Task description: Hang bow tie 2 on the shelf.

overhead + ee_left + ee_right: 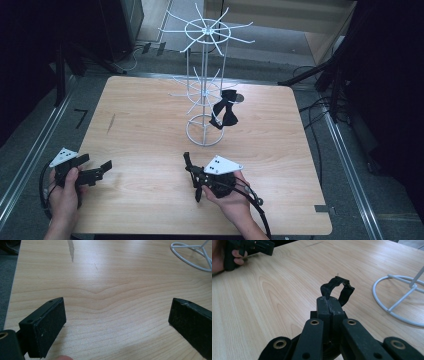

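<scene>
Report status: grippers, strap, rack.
Right gripper shut on black strap loop. Left gripper open, empty, over table. White wire rack ahead, bow tie hanging; path clear.

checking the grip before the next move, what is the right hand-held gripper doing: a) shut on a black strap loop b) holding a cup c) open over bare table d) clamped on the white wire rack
a: in the right gripper view the right hand-held gripper has its jaws pressed together on a black strap loop that rises from between them, apart from the white wire rack.

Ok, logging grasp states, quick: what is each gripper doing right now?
Left gripper: open, nothing between its fingers, above the bare table.
Right gripper: shut on a black strap loop, beside the white wire stand.
</scene>
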`<state>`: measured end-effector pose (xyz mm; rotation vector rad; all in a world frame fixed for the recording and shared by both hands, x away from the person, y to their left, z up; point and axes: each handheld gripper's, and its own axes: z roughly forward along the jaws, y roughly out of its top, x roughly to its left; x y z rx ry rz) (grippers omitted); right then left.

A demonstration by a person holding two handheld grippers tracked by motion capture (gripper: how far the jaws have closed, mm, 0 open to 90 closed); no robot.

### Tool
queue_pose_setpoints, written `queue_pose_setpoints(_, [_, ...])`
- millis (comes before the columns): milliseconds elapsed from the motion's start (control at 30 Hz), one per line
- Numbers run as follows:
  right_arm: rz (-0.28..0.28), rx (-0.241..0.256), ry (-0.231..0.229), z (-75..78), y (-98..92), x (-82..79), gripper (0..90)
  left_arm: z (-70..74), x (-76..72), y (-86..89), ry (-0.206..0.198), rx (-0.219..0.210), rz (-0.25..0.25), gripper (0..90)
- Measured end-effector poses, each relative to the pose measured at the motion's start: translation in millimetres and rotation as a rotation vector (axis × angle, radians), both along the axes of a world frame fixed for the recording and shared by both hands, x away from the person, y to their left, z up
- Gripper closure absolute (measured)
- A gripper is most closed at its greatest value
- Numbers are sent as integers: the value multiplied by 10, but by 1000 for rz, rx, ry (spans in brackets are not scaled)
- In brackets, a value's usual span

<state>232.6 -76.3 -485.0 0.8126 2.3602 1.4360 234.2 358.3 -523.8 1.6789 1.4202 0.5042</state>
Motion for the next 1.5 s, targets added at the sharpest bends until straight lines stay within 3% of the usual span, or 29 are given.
queue_pose_setpoints(1500, [-111,84,-111,426,-360,145,900,1,2,-15,3,11,-3,16])
